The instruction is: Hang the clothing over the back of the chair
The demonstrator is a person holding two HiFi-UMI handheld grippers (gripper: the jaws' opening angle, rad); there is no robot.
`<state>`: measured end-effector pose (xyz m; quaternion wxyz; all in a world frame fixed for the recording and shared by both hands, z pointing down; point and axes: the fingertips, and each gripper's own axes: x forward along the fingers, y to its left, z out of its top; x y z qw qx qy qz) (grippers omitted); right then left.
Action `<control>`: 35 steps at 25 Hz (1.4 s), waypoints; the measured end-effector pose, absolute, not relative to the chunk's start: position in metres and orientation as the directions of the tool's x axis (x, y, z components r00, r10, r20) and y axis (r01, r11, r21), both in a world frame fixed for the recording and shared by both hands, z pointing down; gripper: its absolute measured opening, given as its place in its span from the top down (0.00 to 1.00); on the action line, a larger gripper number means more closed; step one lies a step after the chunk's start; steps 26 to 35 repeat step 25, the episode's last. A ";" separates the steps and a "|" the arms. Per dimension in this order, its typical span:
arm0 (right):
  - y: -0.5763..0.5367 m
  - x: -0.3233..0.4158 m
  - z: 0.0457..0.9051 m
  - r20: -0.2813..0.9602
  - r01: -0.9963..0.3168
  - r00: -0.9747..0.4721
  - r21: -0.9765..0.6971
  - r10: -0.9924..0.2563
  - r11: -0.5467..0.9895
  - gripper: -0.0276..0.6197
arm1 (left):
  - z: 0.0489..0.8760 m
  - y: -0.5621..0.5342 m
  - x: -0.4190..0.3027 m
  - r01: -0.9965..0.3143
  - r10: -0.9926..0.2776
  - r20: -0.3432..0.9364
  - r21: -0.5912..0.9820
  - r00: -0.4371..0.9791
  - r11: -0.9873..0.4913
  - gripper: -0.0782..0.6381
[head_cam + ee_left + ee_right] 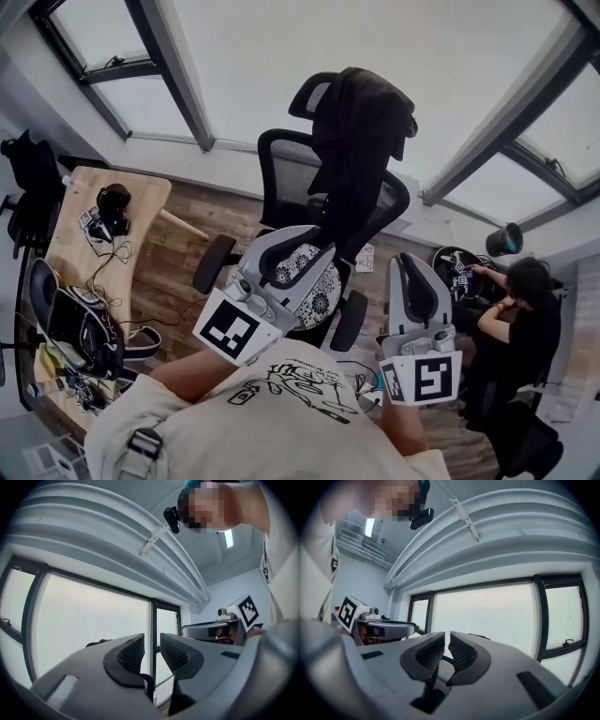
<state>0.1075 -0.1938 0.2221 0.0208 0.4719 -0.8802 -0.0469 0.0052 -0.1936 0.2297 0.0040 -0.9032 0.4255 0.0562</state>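
Plainly, with the dark clothing (pixel 361 141) draped over the chair (pixel 286 173) back, hold the left claw (pixel 151 641), narrowly spread, and the right claw (pixel 446 639), nearly pressed together, both empty, well clear to avoid dragging it off.

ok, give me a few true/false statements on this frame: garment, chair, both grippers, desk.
1. A dark garment hangs over the back of the chair. True.
2. The left gripper is clamped on the garment. False: its jaws stand slightly apart with nothing between them.
3. The right gripper holds nothing. True: its jaws are almost together and empty.
4. The wooden desk is at the right of the head view. False: it is at the left.
5. A patterned cushion lies on the chair seat. True.
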 end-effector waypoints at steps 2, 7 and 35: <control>-0.189 0.105 0.226 0.002 -0.826 -0.559 0.097 -0.829 0.556 0.92 | 0.234 -0.187 0.007 -0.766 -0.766 -0.098 0.050 0.635 -0.641 0.75; -0.185 0.103 0.234 0.018 -0.827 -0.555 0.091 -0.832 0.554 0.93 | 0.245 -0.185 0.008 -0.760 -0.763 -0.074 0.069 0.642 -0.647 0.75; -0.184 0.099 0.229 0.016 -0.834 -0.545 0.101 -0.839 0.543 0.93 | 0.239 -0.187 -0.006 -0.762 -0.764 -0.079 0.059 0.641 -0.645 0.75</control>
